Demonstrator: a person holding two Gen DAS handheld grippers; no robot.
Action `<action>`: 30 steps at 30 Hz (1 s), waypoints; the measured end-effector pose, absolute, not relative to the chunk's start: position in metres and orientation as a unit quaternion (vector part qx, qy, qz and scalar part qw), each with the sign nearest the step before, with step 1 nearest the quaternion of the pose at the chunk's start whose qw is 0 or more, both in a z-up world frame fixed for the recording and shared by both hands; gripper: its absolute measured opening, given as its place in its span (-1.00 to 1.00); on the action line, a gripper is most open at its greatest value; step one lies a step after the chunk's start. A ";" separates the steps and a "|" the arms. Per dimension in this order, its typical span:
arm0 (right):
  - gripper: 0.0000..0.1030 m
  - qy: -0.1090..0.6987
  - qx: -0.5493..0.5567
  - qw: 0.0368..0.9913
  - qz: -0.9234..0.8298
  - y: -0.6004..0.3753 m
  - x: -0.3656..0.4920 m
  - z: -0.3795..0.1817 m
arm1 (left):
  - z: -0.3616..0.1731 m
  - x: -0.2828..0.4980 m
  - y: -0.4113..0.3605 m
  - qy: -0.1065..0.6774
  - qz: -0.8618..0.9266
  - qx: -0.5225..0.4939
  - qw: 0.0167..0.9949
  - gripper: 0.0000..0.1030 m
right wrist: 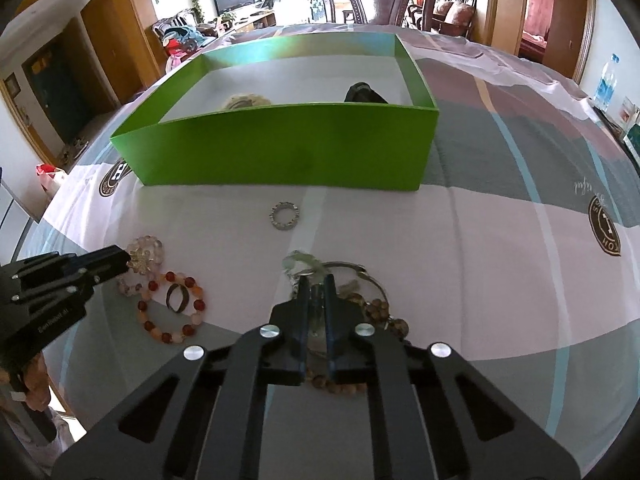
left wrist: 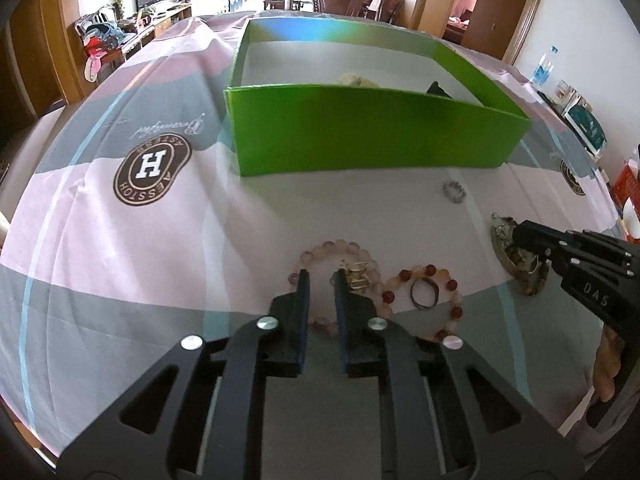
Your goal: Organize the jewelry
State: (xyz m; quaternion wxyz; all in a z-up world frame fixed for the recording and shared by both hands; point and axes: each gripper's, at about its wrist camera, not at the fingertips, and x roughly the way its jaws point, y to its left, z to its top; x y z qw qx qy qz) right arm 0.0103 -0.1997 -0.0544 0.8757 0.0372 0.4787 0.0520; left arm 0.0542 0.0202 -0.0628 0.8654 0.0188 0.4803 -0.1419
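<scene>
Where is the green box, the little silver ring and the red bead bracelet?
green box point(right wrist: 288, 148): right wrist view, on its near front wall.
silver ring point(right wrist: 284, 215): right wrist view, on the ring's band.
red bead bracelet point(right wrist: 169, 277): right wrist view, on a red bead at the top.

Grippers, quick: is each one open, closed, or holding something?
Left gripper: slightly open, empty, over the pink bead bracelet.
Right gripper: closed on a piece of the jewelry tangle.

green box, silver ring, beaded bracelets
</scene>
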 end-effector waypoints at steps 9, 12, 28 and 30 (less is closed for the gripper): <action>-0.84 0.485 0.045 0.872 0.052 -0.202 0.010 -0.058 | -0.060 0.049 0.020 0.474 -0.131 0.033 0.870 -0.34; -0.84 0.484 0.046 0.872 0.054 -0.202 0.009 -0.057 | -0.056 0.048 0.024 0.468 -0.127 0.031 0.874 -0.29; -0.88 0.478 0.022 0.876 0.057 -0.193 0.007 -0.056 | -0.066 0.053 0.026 0.481 -0.132 0.022 0.867 -0.84; -0.88 0.471 0.026 0.879 0.064 -0.193 0.005 -0.053 | -0.063 0.052 0.028 0.476 -0.132 0.017 0.869 -0.84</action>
